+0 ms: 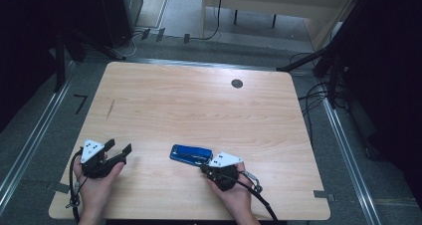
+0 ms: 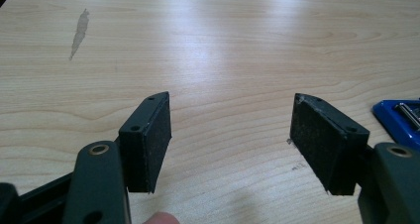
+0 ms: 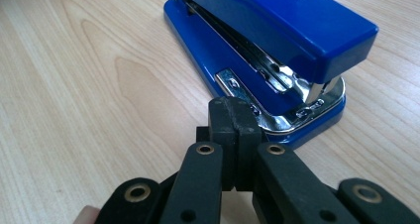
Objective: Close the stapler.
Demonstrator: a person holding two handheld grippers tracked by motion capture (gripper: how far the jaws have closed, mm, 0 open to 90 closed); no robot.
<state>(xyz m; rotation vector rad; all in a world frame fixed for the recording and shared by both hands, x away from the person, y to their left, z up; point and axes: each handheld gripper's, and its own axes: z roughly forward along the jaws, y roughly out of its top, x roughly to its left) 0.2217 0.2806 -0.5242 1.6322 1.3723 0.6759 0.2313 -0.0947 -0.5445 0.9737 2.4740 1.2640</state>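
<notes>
Here, a blue stapler (image 1: 190, 154) lies flat on the wooden table (image 1: 199, 105), toward the near edge and a little right of the middle. The person's right gripper (image 1: 213, 164) sits just behind the stapler's right end, with its jaws pressed together and nothing between them. In the right gripper view the closed tips (image 3: 234, 110) lie right up against the stapler (image 3: 277, 45) at its metal-plated front end, at the rim of the base; whether they actually touch the chrome plate or stop just short of it I cannot tell. The stapler's blue top arm stands slightly raised above the base there, so the silver magazine shows in the gap. It runs away from the jaws on a slant toward the upper left of that view.

The left gripper (image 1: 117, 151) is off to the left, near the table's front left corner and well apart from the stapler. Its jaws stand open, with only bare wood between the two black pads (image 2: 159, 135). In the left gripper view (image 2: 230, 140) a corner of the stapler (image 2: 396, 120) peeks in at the right edge, beyond the right-hand jaw and outside the gap. A pale scuff mark (image 2: 79, 33) lies on the wood farther off to the left, and a small dark round hole (image 1: 237, 83) sits near the far edge of the table. Both hands rest low at the near edge, each wrapped around its tool.
</notes>
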